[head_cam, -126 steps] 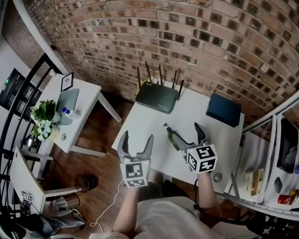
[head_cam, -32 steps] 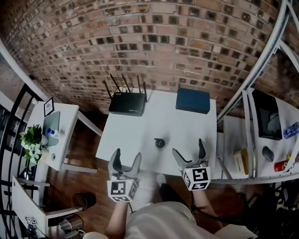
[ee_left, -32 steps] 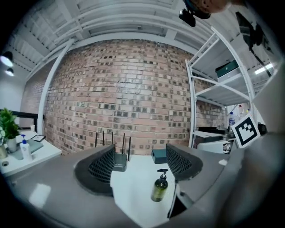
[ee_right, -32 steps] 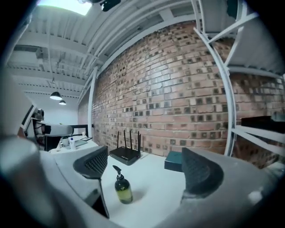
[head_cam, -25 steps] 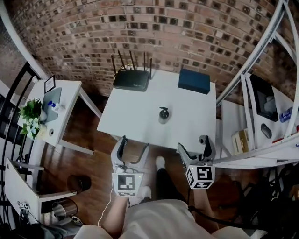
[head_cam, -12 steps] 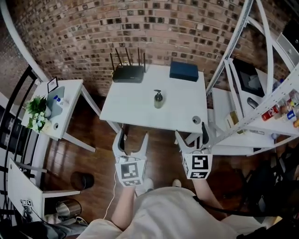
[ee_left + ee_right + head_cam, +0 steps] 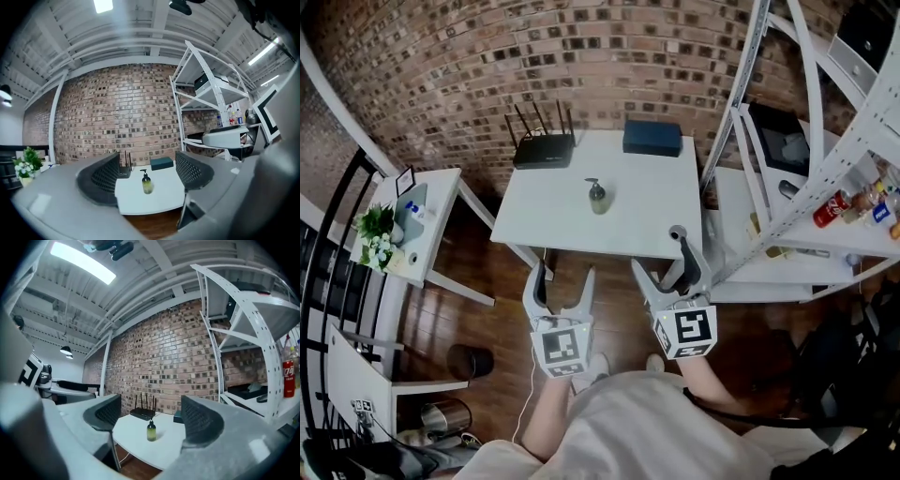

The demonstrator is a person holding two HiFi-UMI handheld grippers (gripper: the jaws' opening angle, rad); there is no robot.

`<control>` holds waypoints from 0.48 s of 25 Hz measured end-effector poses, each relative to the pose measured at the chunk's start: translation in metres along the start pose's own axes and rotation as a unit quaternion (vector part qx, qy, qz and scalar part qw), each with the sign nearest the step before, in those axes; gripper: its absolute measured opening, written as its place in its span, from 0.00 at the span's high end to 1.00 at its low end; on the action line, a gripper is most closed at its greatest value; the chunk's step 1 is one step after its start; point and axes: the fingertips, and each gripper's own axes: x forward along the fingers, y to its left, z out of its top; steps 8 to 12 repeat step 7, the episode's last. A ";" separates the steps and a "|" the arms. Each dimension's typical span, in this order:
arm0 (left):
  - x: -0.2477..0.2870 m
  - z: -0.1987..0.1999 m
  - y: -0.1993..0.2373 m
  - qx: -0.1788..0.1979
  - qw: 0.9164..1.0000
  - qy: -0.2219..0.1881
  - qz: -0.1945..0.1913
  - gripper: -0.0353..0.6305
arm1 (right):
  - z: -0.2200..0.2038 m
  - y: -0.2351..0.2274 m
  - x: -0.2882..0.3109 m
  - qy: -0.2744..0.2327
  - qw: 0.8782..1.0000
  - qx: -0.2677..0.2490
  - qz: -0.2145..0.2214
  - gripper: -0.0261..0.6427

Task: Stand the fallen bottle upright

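Bottle (image 7: 597,197) upright on bench (image 7: 647,217), upper centre; likely light and slick, so grip mid-body. Left claw (image 7: 563,274) just opening, right claw (image 7: 664,262) just closing; both apart, empty.

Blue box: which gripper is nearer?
Right. The right gripper, empty jaws just closing, sits at the table's edge before the blue box; left gripper, empty jaws just opening, farther left.

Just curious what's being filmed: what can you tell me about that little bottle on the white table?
The bottle is a small pump dispenser: dark pump head, yellow-green body, seemingly plastic. It stands upright near the middle of the white table, apart from everything else; only the tabletop touches it.
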 end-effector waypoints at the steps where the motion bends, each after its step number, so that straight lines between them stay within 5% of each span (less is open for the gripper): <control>1: 0.000 -0.001 -0.003 0.011 1.000 0.002 0.001 0.37 | 0.000 -0.004 -0.002 0.000 1.000 0.000 0.001 0.38; 12: 0.000 -0.015 -0.023 0.014 1.000 0.022 0.004 0.37 | -0.014 -0.033 -0.016 0.019 1.000 0.001 -0.006 0.38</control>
